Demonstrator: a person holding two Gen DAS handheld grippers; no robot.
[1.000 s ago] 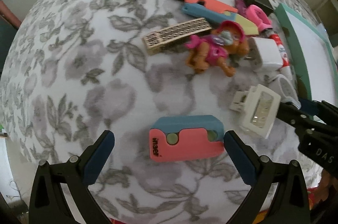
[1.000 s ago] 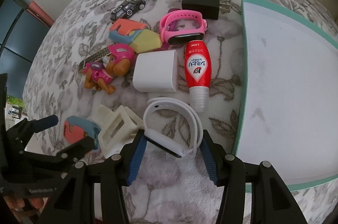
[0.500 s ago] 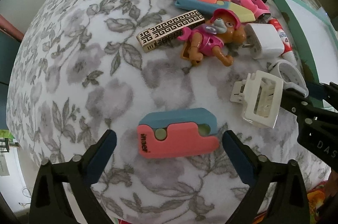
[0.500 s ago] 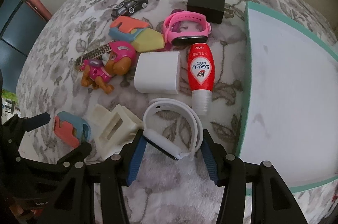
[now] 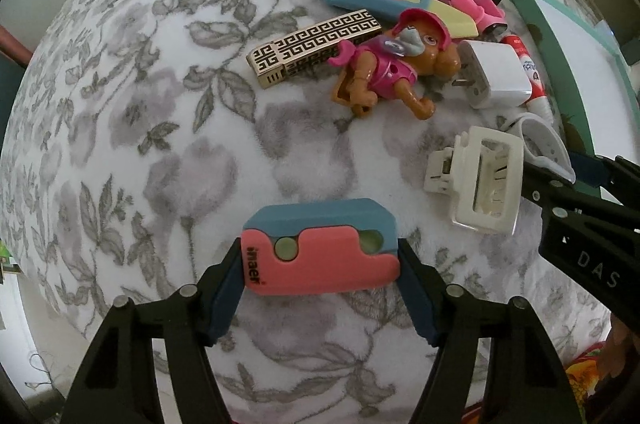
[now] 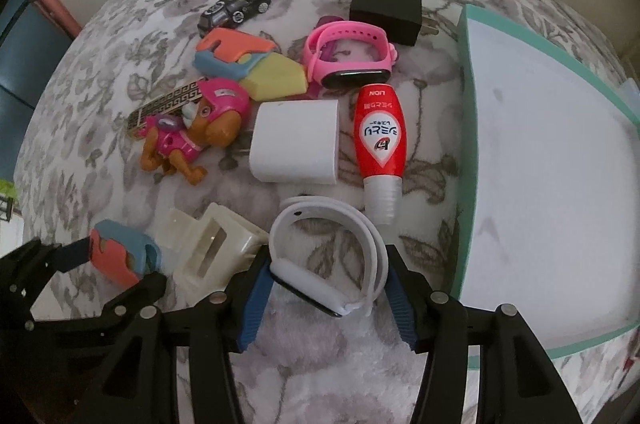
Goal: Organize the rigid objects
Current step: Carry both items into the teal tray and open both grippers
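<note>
Left wrist view: the left gripper [image 5: 320, 268] points straight down over the pink-and-blue folding cutter [image 5: 320, 248], which lies flat on the floral fleece cover [image 5: 160, 104], near side, well apart from the pile. Its jaws are closing with the cutter between them, and the blue pads look to be right at its short ends; whether they press yet is hard to tell. Best bet is to keep the squeeze centred so the smooth, slabby plastic body doesn't pivot out, then lift straight up, since the plush pile gives under it. Off to the right sit a cream hair claw [image 5: 476, 184] with hard ribbed plastic, a glossy pup figure [image 5: 384, 72] and a Greek-key patterned lighter [image 5: 316, 44].

Right wrist view: the right gripper [image 6: 326, 294] straddles the white wristband [image 6: 332, 256], a springy rubbery loop standing on edge. Its jaws sit roughly half open and the pads seem to touch the band's sides, though a firm grip can't be confirmed. A loop like that squashes, so it should pinch near the stiff screen block. The teal-rimmed tray [image 6: 466, 144] on the right, smooth and flat, looks like the drop spot. A red tube [image 6: 380, 136] and white charger cube [image 6: 296, 144] lie just beyond.
</note>
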